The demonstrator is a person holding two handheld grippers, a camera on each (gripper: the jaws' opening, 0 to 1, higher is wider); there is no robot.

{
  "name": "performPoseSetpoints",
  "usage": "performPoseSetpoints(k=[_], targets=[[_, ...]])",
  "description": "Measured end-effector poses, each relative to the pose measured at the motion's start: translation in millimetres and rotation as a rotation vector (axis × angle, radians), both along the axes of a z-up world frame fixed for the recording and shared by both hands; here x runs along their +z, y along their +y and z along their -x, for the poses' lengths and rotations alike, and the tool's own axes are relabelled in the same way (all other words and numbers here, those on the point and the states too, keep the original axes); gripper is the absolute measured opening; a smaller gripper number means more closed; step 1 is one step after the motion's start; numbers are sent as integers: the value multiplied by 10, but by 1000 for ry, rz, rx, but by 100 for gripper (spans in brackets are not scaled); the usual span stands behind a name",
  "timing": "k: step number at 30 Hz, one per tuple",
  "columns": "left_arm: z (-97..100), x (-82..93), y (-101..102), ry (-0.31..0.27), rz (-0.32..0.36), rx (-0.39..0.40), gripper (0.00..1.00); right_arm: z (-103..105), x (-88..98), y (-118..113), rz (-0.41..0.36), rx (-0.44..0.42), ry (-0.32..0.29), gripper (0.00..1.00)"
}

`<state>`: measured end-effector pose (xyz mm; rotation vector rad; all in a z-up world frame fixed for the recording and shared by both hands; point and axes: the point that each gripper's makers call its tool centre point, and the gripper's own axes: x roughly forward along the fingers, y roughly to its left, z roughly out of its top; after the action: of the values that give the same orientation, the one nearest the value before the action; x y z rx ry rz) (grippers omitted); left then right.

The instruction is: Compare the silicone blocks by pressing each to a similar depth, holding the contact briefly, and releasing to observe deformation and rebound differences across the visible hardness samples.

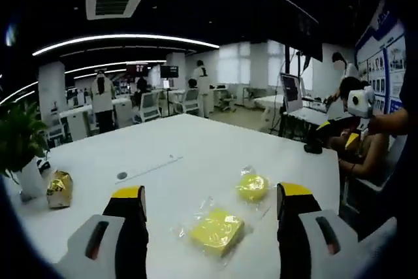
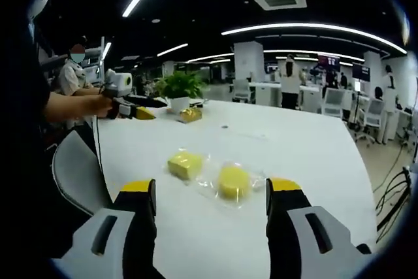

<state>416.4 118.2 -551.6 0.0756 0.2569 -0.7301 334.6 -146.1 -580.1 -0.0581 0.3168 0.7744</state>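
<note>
a white table (image 1: 196,142) carries a square yellow block (image 1: 216,231) and a round yellow block (image 1: 252,187), each bagged, lying near each other. left gripper (image 1: 210,204) and right gripper (image 2: 210,194) hover released above them, touching neither.

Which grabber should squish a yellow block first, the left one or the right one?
Probably the left gripper. The square yellow block lies close, right between its open jaws. From the right gripper, both that block and the round block sit farther ahead on the white table.
</note>
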Motion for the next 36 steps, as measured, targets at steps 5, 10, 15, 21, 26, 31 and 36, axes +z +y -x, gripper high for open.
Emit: performPoseSetpoints(k=[5, 10, 15, 21, 26, 31, 36], targets=[[329, 63, 66, -18, -12, -68, 99, 13, -28, 29, 6, 8, 8, 74], [616, -110, 140, 15, -113, -68, 99, 61, 23, 139, -72, 42, 9, 91], [805, -250, 228, 29, -177, -50, 99, 123, -4, 139, -90, 43, 25, 96], [937, -117, 308, 44, -105, -4, 99, 207, 9, 139, -76, 67, 56, 96], [882, -188, 365, 88, -92, -5, 99, 184, -38, 97, -30, 25, 82, 96], [889, -230, 329, 64, -177, -65, 99, 253, -48, 160, 22, 19, 77, 96], [1002, -287, 293, 100, -129, -110, 99, 304, -86, 218, 117, 18, 96, 96]])
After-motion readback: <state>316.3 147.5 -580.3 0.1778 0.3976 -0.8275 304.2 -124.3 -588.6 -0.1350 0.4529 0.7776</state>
